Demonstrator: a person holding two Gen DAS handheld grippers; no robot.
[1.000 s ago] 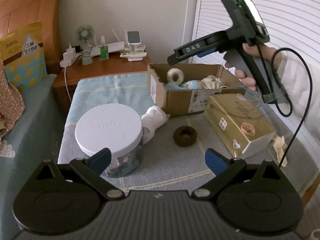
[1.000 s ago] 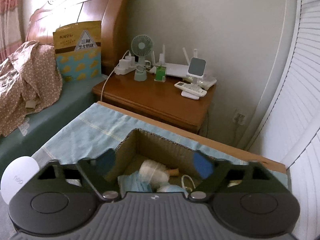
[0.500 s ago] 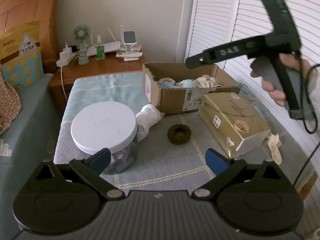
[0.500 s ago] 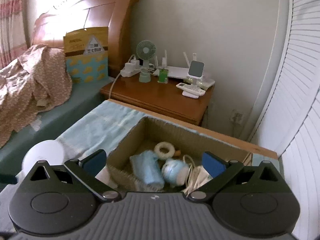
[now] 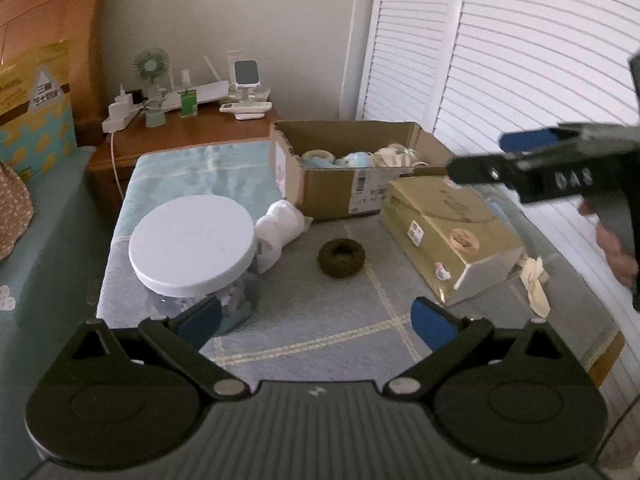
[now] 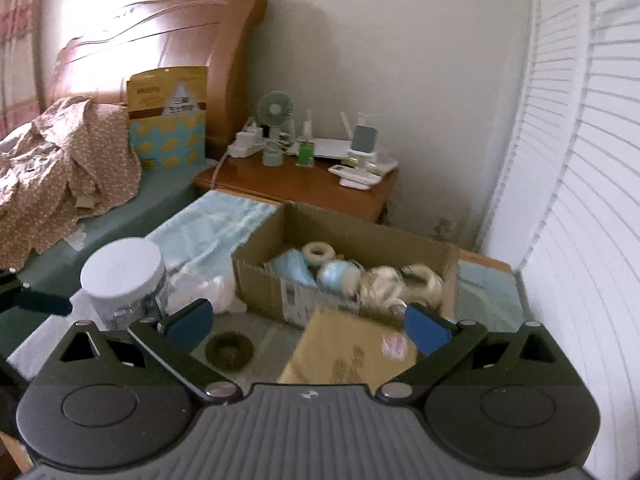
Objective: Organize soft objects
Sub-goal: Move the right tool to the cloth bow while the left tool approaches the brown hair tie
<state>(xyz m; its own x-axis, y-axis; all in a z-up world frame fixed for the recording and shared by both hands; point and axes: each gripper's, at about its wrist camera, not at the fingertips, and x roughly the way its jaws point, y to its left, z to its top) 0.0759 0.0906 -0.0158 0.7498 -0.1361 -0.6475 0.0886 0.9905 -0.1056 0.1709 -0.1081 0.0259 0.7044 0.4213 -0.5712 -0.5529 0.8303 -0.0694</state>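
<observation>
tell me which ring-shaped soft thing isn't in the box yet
The dark brown ring, lying alone on the table mat; the pale ring already sits inside the cardboard box.

My left gripper [image 5: 316, 322] and my right gripper [image 6: 307, 324] both hang in the air, jaws spread wide, holding nothing.

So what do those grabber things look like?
Each gripper is black, with a ribbed grey body, two round discs and silver screws. The left gripper and right gripper both have blue fingers. From the side, the right one shows white letters and a pistol handle.
</observation>
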